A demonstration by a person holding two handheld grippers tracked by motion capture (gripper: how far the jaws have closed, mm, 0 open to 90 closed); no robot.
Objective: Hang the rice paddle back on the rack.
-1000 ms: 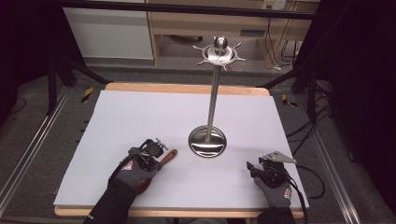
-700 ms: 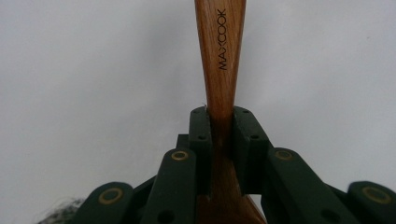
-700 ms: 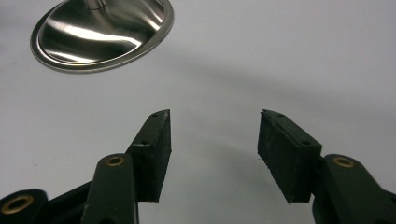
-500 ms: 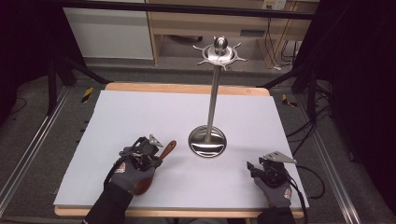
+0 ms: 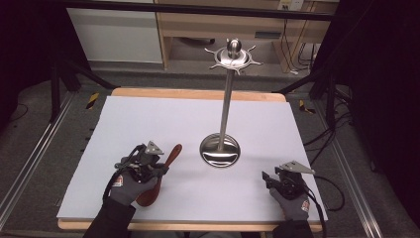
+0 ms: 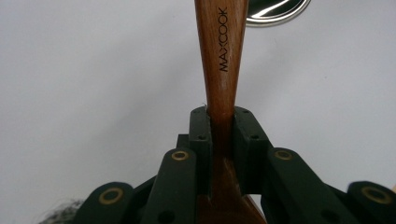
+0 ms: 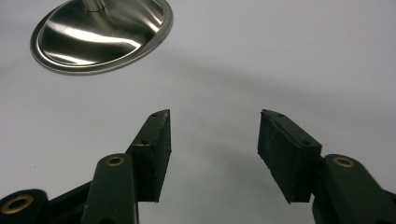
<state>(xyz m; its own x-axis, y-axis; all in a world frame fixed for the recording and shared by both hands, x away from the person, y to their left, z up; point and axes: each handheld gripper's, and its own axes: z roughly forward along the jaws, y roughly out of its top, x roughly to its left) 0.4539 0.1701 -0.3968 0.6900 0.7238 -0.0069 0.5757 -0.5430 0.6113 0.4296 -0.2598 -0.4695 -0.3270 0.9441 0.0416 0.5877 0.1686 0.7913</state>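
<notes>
Wooden spoon (image 6: 223, 60): clamped at its neck between the left gripper's (image 5: 146, 161) jaws, handle pointing toward the stand base (image 5: 220, 150), just left of it.
Change: since a second ago the spoon has risen off the white mat (image 5: 163, 116), bowl end under the hand.
Meaning: pickup looks complete; hanging on the stand's top hooks (image 5: 233, 56) likely follows.
Right gripper (image 5: 278, 179): jaws apart, empty, right of the base.
</notes>
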